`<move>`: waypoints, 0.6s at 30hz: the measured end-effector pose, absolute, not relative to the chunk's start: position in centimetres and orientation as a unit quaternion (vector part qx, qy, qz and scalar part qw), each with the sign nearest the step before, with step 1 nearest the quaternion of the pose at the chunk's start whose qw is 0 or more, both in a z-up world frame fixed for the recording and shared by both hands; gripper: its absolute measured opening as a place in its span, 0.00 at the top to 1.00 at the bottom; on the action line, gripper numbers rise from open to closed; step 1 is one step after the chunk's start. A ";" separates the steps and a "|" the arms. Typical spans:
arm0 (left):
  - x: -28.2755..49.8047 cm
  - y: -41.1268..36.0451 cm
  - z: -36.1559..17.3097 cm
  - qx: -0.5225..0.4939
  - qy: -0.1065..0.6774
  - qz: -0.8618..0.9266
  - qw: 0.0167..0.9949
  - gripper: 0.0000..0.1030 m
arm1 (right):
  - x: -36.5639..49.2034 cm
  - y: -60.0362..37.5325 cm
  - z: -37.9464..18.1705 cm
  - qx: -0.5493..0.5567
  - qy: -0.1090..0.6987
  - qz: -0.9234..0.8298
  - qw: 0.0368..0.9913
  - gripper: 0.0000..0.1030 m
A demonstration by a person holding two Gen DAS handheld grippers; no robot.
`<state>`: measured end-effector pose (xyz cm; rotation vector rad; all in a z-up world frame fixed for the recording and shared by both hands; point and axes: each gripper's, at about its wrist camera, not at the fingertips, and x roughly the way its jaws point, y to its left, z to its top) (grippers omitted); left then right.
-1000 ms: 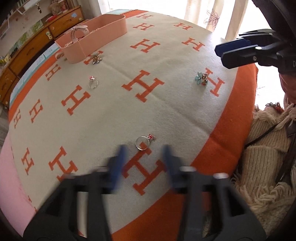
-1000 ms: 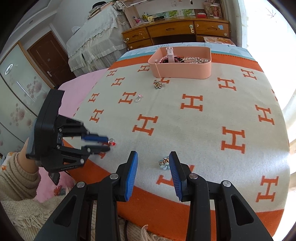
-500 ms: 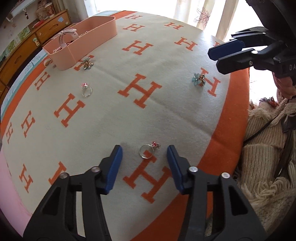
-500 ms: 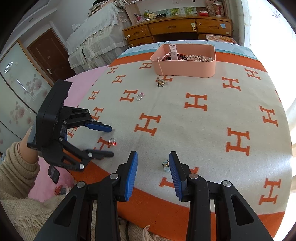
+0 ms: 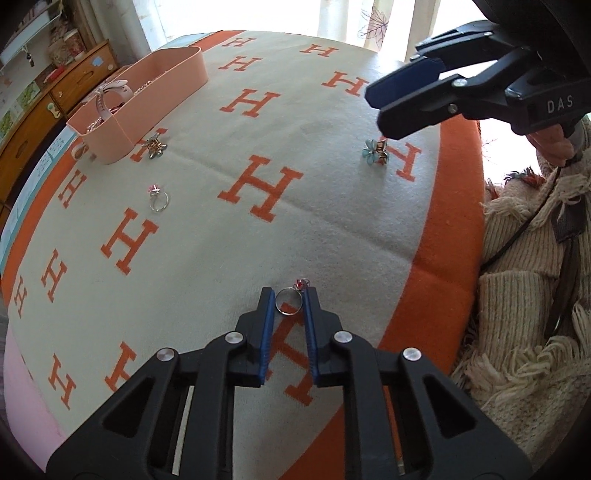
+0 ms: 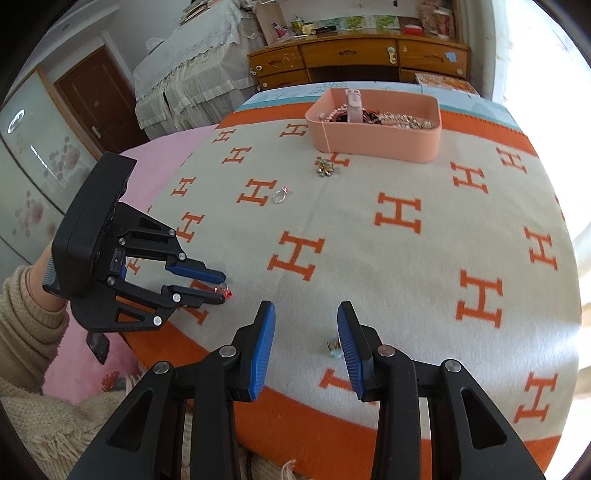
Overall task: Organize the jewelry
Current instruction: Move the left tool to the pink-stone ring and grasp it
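Location: home bedroom, indicated by a blanket-covered bed [image 6: 369, 240], a wooden dresser [image 6: 354, 61] at 12 o'clock, a brown door [image 6: 98, 98] at 10 o'clock and window curtains [image 5: 373, 18].

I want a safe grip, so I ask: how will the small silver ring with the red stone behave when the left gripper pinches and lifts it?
The ring is a thin metal hoop, probably stiff and light. The left gripper is closing on its rounded sides, so it may slip or twist. The stone sits on one side, so it might tilt.
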<state>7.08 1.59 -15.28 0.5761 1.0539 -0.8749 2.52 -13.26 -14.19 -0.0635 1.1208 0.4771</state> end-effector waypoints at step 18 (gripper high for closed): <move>8.1 10.1 -10.9 0.060 0.462 -0.207 0.860 0.87 | 15.3 -4.3 -17.7 -0.033 0.566 0.219 0.794 0.65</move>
